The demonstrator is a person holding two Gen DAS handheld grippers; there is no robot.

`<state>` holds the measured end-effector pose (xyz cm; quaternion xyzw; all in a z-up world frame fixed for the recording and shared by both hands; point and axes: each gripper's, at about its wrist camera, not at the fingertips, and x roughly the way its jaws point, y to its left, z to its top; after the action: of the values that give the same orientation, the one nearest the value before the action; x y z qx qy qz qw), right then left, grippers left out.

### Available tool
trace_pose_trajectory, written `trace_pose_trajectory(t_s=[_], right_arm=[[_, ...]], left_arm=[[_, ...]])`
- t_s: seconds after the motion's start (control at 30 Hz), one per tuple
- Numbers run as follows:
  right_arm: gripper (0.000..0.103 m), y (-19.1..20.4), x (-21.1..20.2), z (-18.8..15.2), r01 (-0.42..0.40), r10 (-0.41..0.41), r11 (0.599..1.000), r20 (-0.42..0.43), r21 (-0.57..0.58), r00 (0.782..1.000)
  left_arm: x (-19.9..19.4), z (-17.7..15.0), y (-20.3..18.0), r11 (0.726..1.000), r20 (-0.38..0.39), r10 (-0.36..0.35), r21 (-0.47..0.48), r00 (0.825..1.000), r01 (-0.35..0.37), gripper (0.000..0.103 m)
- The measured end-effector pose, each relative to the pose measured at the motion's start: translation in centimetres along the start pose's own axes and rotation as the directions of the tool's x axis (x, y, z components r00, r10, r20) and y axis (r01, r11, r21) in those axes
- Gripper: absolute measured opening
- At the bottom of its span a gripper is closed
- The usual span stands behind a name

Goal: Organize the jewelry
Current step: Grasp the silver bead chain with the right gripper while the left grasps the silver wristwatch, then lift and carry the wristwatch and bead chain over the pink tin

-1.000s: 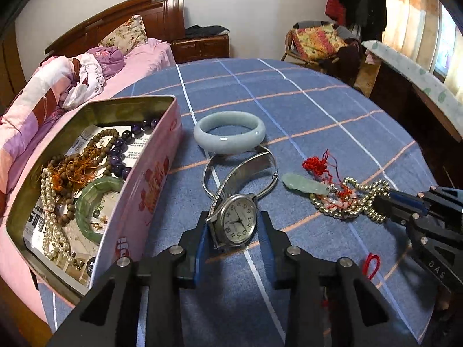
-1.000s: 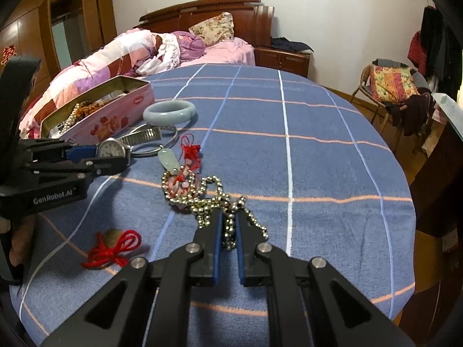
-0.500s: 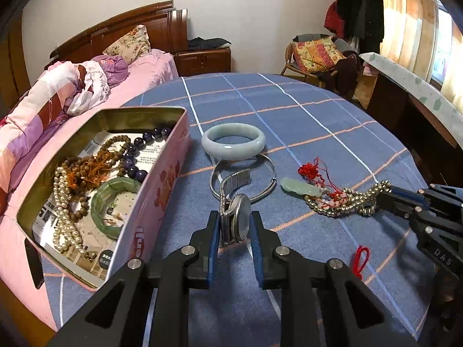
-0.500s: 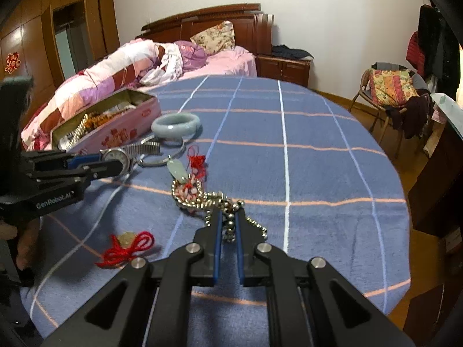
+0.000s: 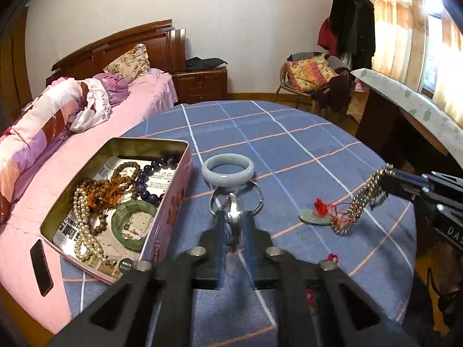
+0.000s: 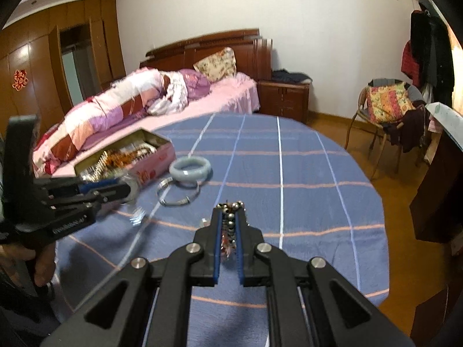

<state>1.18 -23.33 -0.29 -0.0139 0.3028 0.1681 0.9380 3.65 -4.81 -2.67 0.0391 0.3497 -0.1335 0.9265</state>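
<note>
Blurring hides most of the silver wristwatch (image 5: 233,212) that the left claw (image 5: 233,225) is closing on; its face is unreadable and its band dangles, smeared. The right claw (image 6: 228,225) is clamped on a silver bead necklace with a pale green pendant (image 5: 357,202), whose lower end trails onto the blue checked surface (image 5: 289,133). Beside them, the open pink tin box (image 5: 170,202) holds brown wooden beads, dark purple beads, a pearl strand and a green bangle (image 5: 131,227). Just past the watch lie a pale jade bangle (image 5: 228,170) and thin silver rings (image 6: 178,192).
</note>
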Motion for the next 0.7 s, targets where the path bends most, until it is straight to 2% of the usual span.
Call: trace_pose_trajectory(t_s=[0.3,0.7], right_arm=[[0.011,0.6,-0.9,1.2,-0.011,0.010,1.000,0.058,0.008,0.998],[0.011,3.0,-1.7,3.8,-0.052,0.057,0.998,0.117,-0.039,0.992]], left_arm=[[-0.1,-0.2,0.2,1.000,0.000,-0.012,-0.010,1.000,0.012,0.008],[-3.9,1.2,1.4,1.000,0.091,0.002,-0.019,0.996,0.000,0.008]])
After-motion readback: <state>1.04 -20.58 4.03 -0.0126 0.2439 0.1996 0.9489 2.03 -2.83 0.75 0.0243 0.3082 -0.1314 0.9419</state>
